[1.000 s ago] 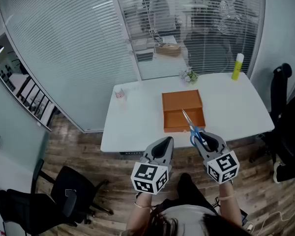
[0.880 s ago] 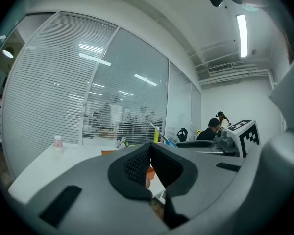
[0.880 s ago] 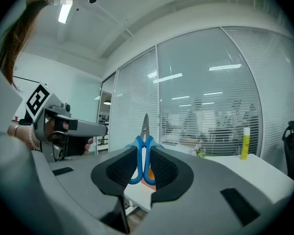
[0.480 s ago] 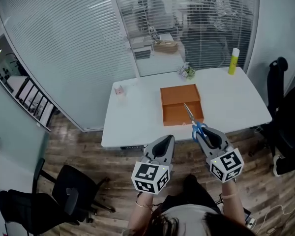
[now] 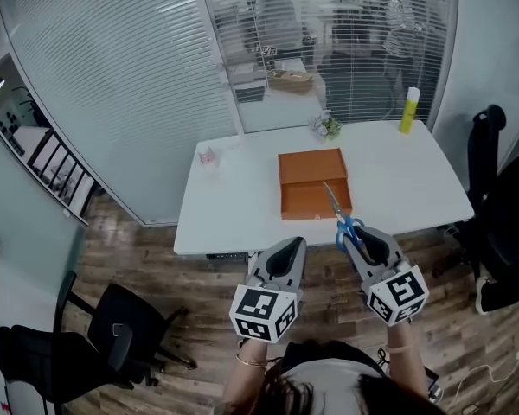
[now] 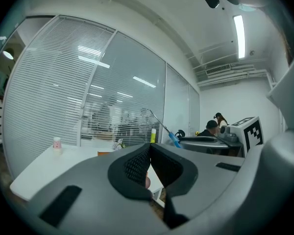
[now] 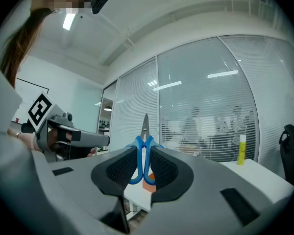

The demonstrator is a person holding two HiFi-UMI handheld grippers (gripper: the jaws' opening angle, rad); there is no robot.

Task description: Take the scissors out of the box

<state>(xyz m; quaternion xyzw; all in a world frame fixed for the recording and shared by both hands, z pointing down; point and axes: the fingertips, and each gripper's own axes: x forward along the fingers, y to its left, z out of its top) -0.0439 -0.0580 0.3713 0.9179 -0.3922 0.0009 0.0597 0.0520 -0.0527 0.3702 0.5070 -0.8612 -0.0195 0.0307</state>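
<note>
The scissors [image 5: 344, 225], blue-handled, stick out of my right gripper [image 5: 361, 239] with their blades pointing at the table. That gripper is shut on the handles [image 7: 143, 153], and the blade tip [image 7: 145, 123] stands up above the pads. The orange box [image 5: 313, 184] lies open on the white table [image 5: 233, 206], in front of both grippers and below them. My left gripper [image 5: 283, 258] hangs beside the right one, shut, nothing between its pads [image 6: 137, 163]. From the left gripper view the scissors [image 6: 169, 134] show to the right.
A yellow glue stick [image 5: 408, 111] stands at the table's far right corner. A small pink cup [image 5: 207, 156] is at the far left, a little plant [image 5: 327, 126] at the back edge. Black office chairs [image 5: 112, 340] [image 5: 495, 223] flank the table on the wooden floor.
Both grippers have drawn back a little from the table and risen slightly. The scissors stay in the right grip, and the left gripper stays shut.
</note>
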